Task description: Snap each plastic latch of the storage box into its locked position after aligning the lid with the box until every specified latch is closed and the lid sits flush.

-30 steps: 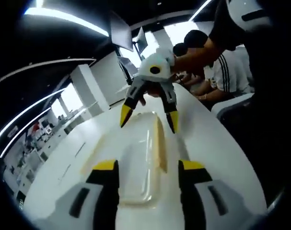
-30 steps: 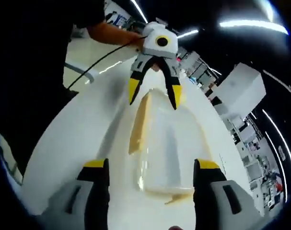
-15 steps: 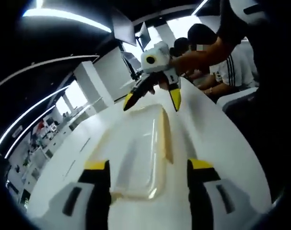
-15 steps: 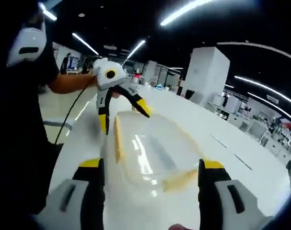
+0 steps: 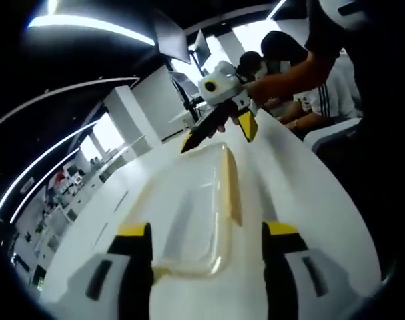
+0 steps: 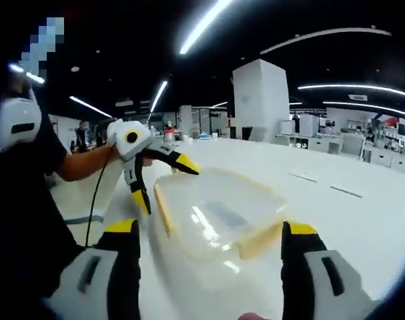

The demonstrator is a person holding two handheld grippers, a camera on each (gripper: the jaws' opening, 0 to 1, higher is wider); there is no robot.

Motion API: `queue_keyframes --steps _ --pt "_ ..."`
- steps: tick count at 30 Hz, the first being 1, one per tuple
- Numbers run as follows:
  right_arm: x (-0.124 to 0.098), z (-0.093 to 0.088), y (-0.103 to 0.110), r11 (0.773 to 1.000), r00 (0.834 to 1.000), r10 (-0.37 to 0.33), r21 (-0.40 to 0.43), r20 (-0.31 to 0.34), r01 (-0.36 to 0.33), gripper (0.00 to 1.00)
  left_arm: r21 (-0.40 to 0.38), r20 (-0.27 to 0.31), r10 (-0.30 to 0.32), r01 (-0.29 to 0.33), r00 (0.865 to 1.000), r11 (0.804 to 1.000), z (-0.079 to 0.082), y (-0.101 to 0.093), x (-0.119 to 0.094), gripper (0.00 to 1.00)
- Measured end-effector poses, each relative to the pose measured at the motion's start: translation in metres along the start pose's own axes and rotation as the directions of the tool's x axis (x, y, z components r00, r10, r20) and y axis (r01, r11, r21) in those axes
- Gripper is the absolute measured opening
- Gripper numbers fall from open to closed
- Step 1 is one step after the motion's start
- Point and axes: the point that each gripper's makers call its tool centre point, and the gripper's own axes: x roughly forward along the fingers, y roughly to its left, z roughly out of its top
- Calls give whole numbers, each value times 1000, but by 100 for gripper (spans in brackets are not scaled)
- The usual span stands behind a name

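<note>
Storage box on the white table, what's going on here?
A person holds a hand-held gripper at each end of the clear storage box with yellowish latches on the white table. The left hand-held gripper and the right hand-held gripper are both open, straddling opposite ends. The lid is on the box.

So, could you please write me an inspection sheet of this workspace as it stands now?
Surface: long white table, glossy.
Job's things: translucent storage box with its lid on; yellowish latches along its edges; whether they are locked cannot be told.
Clutter: nothing seen near the box.
Grippers: left gripper open at the box's far end; right gripper open at the opposite end.
Cables: dark cable hanging from the left gripper.
Surroundings: seated people, white pillar, ceiling strip lights.
</note>
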Motion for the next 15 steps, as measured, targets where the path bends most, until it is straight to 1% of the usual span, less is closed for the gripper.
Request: queue_keyframes --steps 4,6,8,11,13,15 --pt "4 0 -4 998 1000 -23 59 9 22 90 17 -9 4 -4 1000 1000 -1 0 1 67" --pt "7 0 -5 997 999 -34 71 11 33 93 31 -17 4 -4 1000 999 -2 0 1 67" --pt "10 1 -8 996 999 -47 75 20 45 95 48 -22 13 -12 1000 999 -3 0 2 67" --pt "18 0 -6 996 998 -60 64 22 59 99 48 -16 17 -16 1000 999 -3 1 3 69" --pt "24 -2 -6 996 997 -79 48 19 78 100 43 -9 19 -19 1000 999 -3 1 3 69" --pt "29 -2 -5 994 995 -99 43 30 98 100 35 -1 21 -21 1000 999 -2 1 3 69"
